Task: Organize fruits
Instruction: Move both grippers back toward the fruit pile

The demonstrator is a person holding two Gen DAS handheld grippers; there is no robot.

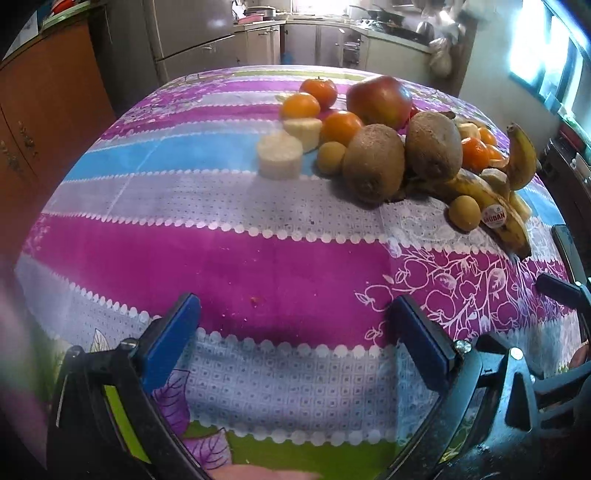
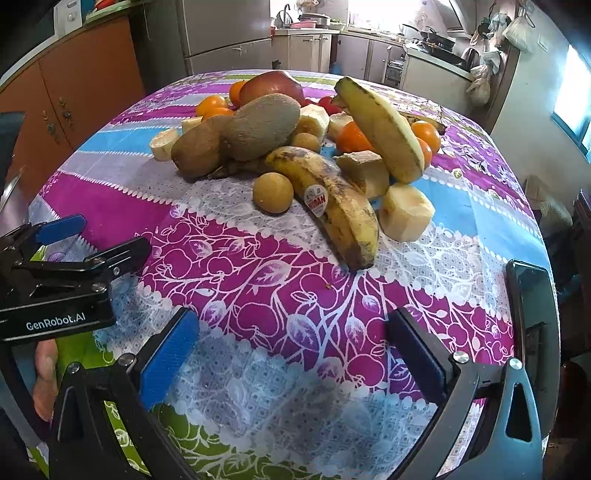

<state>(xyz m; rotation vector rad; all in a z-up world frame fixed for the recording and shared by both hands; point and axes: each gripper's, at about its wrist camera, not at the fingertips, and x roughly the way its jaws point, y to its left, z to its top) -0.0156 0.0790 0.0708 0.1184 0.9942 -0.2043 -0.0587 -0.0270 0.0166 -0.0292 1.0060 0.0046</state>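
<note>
Left gripper [image 1: 291,314]: blue-padded jaws spread wide, empty, low over the patterned purple cloth surface [image 1: 258,258].
Right gripper [image 2: 291,332]: jaws likewise spread, empty.
Stickered spotted yellow banana [image 2: 332,199]: nearest fruit, lying at the pile's front.
Brown fuzzy kiwis [image 2: 236,136]: mid-pile, touching.
Red apple [image 2: 271,86]: behind the kiwis.

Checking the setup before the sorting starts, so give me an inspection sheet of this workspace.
Surface: tablecloth, purple, blue and white bands, a few crumbs.
Job's things: mixed pile of two kiwis, stickered banana, second banana, oranges, red apple, peeled pieces, small round brown fruits.
Clutter: phone at the table's edge.
Grippers: left gripper and right gripper both open, empty.
Cables: nothing seen.
Surroundings: kitchen; fridge, wooden cabinet.
</note>
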